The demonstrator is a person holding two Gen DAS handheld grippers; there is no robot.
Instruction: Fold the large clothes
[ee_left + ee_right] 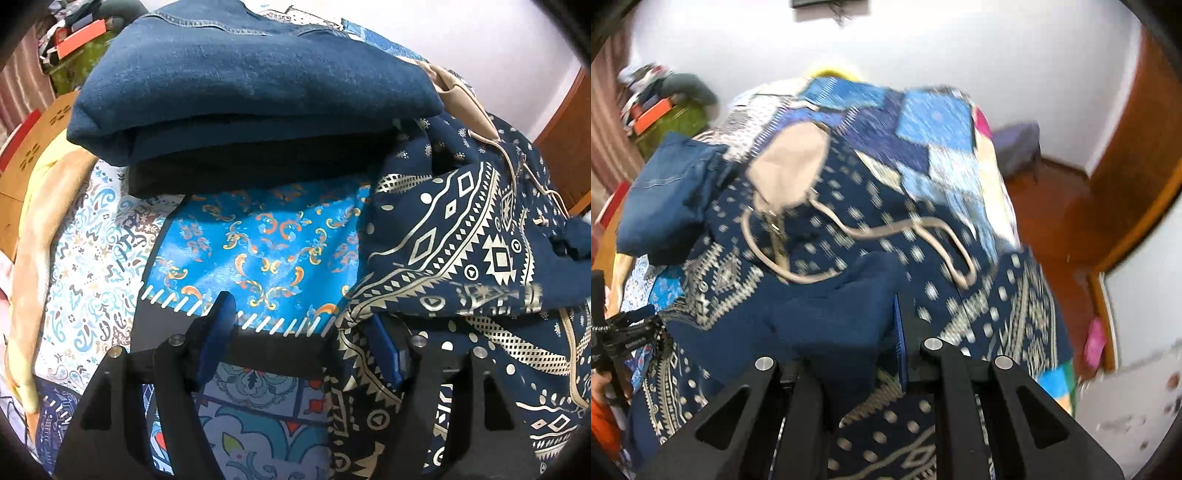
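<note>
The right wrist view is motion-blurred, and navy cloth buries the left finger of the right tongs [849, 354]; whether they grip it cannot be told; the left tongs [306, 332] stand wide, the right finger draped by the one patterned garment [461, 258], which sprawls rumpled across the bed [92, 258], its long axis unclear; one folded denim piece [251, 85] lies beyond, fold edge facing the left camera.

From my remote station I see: white wall [923, 48]; reddish-brown wooden floor [1052, 206]; wooden door frame [1137, 236] at right; pinkish curtain [605, 122] at left; cluttered shelf [653, 107] near it; patchwork-covered bed [934, 122] in the centre.
</note>
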